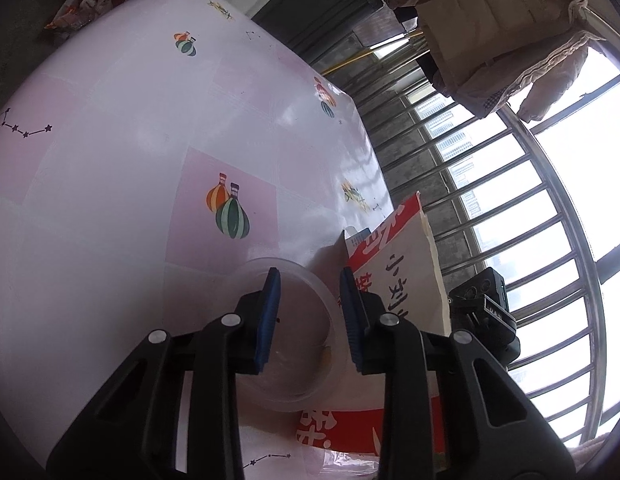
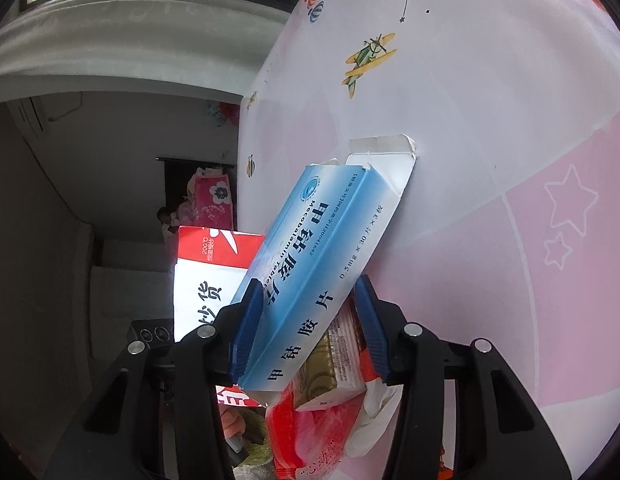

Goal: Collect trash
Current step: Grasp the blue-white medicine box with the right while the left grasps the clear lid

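My right gripper [image 2: 310, 300] is shut on a blue-and-white medicine box [image 2: 322, 264], held tilted with its open flap end against the pink table [image 2: 490, 128]. Under it lie snack wrappers [image 2: 330, 396] in red and gold. A red-and-white paper bag [image 2: 205, 276] stands to the left, and shows in the left wrist view [image 1: 398, 280] too. My left gripper [image 1: 310, 292] is open above a clear plastic container [image 1: 293, 332] on the table [image 1: 129, 200], its fingers either side of the container's far part. The other gripper's camera [image 1: 486, 300] shows to the right of the bag.
The table has a pink patterned cover with balloons and planes. A window with metal bars [image 1: 530, 200] and hanging clothes [image 1: 502, 32] is at the right. A plastic bag [image 1: 81, 4] lies on the floor beyond the table. A clear wrapper [image 1: 346, 462] lies at the table's near edge.
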`<state>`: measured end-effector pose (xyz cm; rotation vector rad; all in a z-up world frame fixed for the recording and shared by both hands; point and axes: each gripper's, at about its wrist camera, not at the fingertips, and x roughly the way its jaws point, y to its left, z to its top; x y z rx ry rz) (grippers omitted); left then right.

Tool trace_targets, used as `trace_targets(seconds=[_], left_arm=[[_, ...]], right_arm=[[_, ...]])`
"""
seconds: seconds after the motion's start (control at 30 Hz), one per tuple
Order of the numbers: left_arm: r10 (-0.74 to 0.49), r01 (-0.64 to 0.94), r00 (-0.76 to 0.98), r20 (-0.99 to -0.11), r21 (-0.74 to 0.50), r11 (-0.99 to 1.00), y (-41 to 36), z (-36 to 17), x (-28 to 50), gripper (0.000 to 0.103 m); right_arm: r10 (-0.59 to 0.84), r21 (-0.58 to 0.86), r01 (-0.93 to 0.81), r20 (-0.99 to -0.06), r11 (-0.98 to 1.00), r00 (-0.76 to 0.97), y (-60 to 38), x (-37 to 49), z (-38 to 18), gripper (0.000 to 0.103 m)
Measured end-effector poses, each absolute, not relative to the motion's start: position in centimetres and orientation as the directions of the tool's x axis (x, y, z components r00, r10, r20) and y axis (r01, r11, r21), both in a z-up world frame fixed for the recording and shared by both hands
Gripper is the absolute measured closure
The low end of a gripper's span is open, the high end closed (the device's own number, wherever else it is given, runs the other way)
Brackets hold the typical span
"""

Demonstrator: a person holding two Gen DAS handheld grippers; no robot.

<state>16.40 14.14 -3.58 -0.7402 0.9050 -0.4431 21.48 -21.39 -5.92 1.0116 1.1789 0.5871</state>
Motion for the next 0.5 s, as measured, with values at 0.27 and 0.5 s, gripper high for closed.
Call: trace_targets(seconds=[0.27, 0.5], left_arm=[[-0.638, 0.086, 0.559, -0.529, -0.728, 0.68, 13.9, -2.8, 16.2, 0.093], [-0.628, 0.085, 0.58, -0.519, -0.727, 0.681, 14.4, -2.5, 15.9, 0.098]], right_arm=[[0.841, 0.903, 0.125, -0.43, 0.412, 0.33, -21.4, 21.3, -6.2, 0.066], [0.85, 0.917, 0.12, -0.399, 0.382, 0.343, -21.5, 21.2, -6.1, 0.068]])
